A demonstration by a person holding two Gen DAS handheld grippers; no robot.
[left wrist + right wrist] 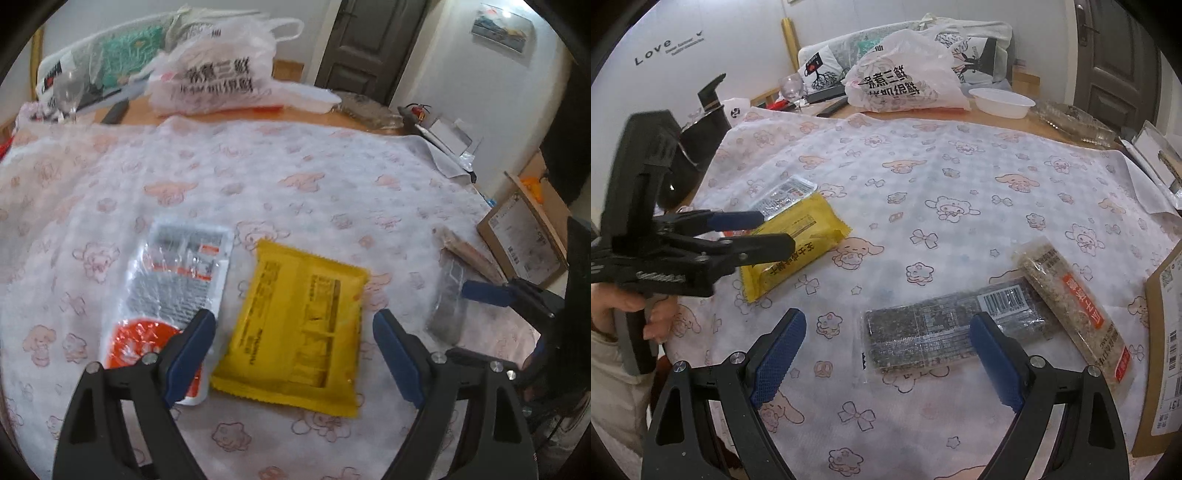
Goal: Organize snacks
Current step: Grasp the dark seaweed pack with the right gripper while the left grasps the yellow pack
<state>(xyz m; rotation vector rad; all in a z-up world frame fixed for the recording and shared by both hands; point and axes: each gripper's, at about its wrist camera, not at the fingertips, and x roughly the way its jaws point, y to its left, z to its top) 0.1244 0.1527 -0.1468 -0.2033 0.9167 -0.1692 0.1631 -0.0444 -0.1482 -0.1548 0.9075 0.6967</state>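
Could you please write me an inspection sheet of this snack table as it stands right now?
Surface: table under a cartoon-print cloth, bare wood at the far edge.
Job's things: yellow packet beside a clear orange-printed packet; dark seaweed packet touching a tan grain bar. All lie flat.
Clutter: plastic shopping bag, white bowl, wine glass at the far edge.
Grippers: left gripper open over the yellow packet; right gripper open over the seaweed packet; neither holds anything.
Cables: nothing seen.
Surroundings: cardboard box, door.
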